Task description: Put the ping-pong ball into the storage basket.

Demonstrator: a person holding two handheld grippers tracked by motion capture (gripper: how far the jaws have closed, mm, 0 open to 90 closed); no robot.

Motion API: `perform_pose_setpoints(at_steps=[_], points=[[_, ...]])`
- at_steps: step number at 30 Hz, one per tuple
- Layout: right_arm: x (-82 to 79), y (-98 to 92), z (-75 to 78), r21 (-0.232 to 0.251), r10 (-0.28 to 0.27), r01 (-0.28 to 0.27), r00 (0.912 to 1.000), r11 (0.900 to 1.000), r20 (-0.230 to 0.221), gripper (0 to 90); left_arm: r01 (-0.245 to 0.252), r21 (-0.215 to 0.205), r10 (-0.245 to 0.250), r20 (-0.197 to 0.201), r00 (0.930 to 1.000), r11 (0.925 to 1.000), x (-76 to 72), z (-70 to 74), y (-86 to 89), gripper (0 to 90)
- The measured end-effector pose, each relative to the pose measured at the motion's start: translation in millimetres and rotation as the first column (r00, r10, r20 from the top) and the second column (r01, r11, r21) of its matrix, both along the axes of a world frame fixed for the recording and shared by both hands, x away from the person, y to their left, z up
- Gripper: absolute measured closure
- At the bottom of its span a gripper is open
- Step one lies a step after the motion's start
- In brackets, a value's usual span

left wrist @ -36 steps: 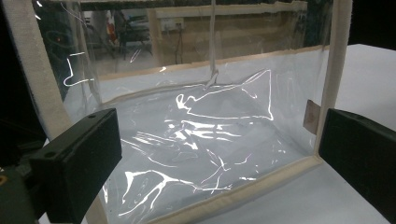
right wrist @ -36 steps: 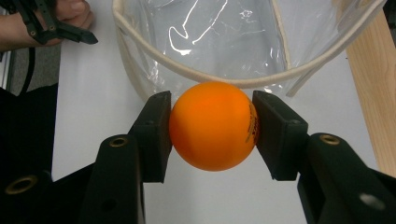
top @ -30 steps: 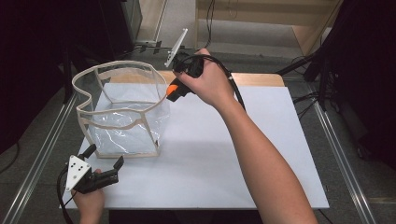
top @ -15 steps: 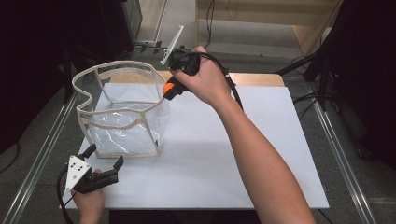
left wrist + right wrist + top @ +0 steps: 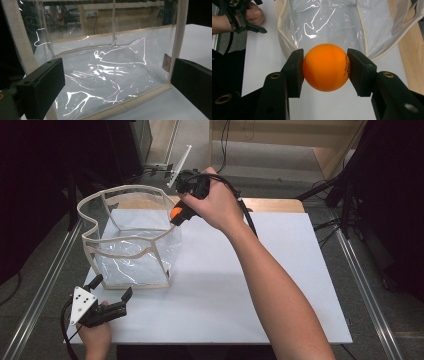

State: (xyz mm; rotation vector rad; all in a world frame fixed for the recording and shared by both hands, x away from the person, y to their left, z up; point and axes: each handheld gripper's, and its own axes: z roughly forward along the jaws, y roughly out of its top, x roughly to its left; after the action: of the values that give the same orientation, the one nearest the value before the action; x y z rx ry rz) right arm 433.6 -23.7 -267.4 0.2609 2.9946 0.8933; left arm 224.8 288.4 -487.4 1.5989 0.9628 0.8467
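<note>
Ball point(image 5: 325, 67): orange, light, smooth, slippery; right gripper point(image 5: 325, 68) clamps its middle near tabletop's far-left corner. Left gripper point(image 5: 111, 292) gapes empty.

Right claw point(image 5: 172, 217) grips orange ball point(image 5: 176, 213) – by clear bag point(image 5: 131, 251).

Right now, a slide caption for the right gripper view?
Right gripper clamps an orange ball in front of the clear bag.

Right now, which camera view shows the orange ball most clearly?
The right gripper view: the orange ball sits large and centred, clamped between the right gripper's black jaws. In the high view the ball is a small orange spot below the hand. The left gripper view looks at the clear bag.
</note>
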Motion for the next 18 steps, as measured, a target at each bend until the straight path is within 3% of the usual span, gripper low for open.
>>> perform_pose_setpoints(at_steps=[18], points=[[1.3, 14.0, 1.4, 0.004, 0.016, -0.016, 0.9999, 1.0, -0.001, 47.7, 0.0, 0.002, 0.0, 0.0, 1.0, 1.0, 0.0, 0.0, -0.2, 0.0]])
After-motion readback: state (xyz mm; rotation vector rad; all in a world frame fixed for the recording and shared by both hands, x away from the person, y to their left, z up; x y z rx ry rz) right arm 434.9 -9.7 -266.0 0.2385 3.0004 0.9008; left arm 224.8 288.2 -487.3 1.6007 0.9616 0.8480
